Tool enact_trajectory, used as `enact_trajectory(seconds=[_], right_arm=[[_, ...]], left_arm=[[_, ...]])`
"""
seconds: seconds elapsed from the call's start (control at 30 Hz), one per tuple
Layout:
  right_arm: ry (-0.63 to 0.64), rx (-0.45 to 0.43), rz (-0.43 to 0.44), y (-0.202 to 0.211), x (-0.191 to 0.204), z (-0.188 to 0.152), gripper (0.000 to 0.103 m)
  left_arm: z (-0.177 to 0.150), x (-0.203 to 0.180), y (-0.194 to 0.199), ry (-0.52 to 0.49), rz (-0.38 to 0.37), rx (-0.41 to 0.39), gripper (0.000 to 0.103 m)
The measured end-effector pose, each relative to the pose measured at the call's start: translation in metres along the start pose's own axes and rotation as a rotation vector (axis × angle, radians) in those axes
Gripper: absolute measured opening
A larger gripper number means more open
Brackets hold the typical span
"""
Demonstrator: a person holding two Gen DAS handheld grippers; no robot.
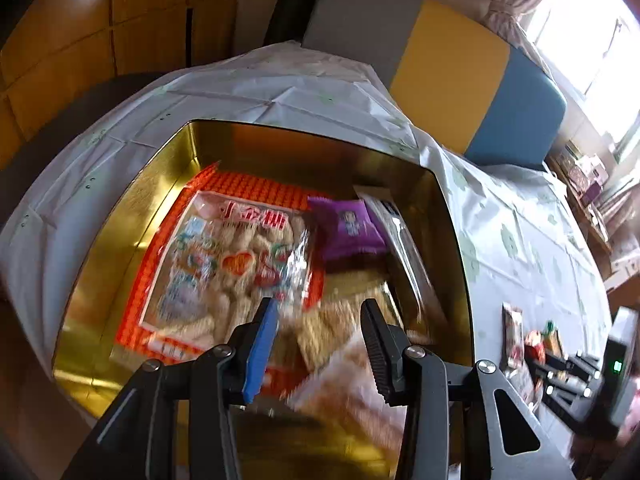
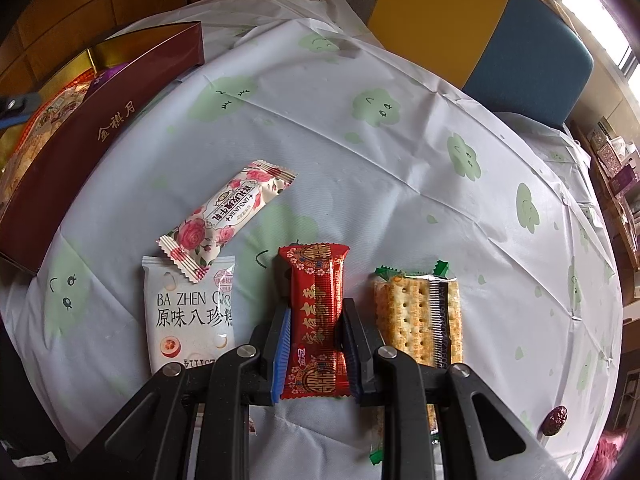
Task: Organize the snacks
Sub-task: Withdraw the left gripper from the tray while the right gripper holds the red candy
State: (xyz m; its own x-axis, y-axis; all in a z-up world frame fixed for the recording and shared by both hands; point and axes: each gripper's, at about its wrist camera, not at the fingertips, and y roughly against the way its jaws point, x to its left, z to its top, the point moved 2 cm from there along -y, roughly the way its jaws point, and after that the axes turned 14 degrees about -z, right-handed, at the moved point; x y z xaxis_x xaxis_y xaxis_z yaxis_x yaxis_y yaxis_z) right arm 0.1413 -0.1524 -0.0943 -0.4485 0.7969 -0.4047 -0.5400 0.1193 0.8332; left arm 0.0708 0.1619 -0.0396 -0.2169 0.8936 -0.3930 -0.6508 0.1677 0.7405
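- Right gripper (image 2: 314, 334): jaws closed on the red packet (image 2: 316, 320), which stands lengthwise between the blue pad and the black pad.
- Left gripper (image 1: 318, 320): jaws spread apart, gripping nothing, positioned above the gold tin (image 1: 452, 240).
- Table edges: the white tablecloth (image 2: 360, 168) with green cloud prints runs bare from the centre toward 12 and 2 o'clock in the right wrist view. The cloth edge drops away at 12 o'clock, in front of the yellow and blue seat (image 2: 480, 28).
- Loose items on the cloth, right wrist view: rose-print packet (image 2: 226, 220) at 10 o'clock of the red packet, its lower end overlapping the white packet (image 2: 188, 316) at 9 o'clock; cracker pack (image 2: 418, 316) just beside at 3 o'clock; a small dark red fruit (image 2: 555, 421) well apart at 4 o'clock.
- Container: the tin sits at 10 o'clock in the right wrist view, its maroon outer wall (image 2: 100, 120) facing the camera.
- Tin contents, left wrist view: large orange-bordered bag (image 1: 224, 264) at 9 o'clock; purple packet (image 1: 350, 232) at 12 o'clock; clear-wrapped packet (image 1: 404, 248) against the wall at 2 o'clock; blurred pale packets (image 1: 344, 380) directly below the jaws.
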Motion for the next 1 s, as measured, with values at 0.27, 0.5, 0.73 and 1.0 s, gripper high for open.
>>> enact_trajectory(seconds=[0.27, 0.5, 0.73, 1.0], right_arm=[[0.004, -0.005, -0.006, 0.001, 0.001, -0.001, 0.025], [0.003, -0.007, -0.007, 0.000, 0.001, -0.001, 0.025], [0.001, -0.006, -0.004, 0.001, 0.000, -0.001, 0.024], [0.000, -0.005, -0.003, 0.001, 0.000, 0.000, 0.024]], left_arm=[[-0.026, -0.015, 0.022, -0.083, 0.006, -0.025, 0.044], [-0.041, -0.029, 0.035, -0.151, -0.020, -0.036, 0.044], [-0.051, -0.046, 0.039, -0.210, -0.065, -0.033, 0.044], [-0.063, -0.076, 0.045, -0.312, -0.129, -0.035, 0.044]])
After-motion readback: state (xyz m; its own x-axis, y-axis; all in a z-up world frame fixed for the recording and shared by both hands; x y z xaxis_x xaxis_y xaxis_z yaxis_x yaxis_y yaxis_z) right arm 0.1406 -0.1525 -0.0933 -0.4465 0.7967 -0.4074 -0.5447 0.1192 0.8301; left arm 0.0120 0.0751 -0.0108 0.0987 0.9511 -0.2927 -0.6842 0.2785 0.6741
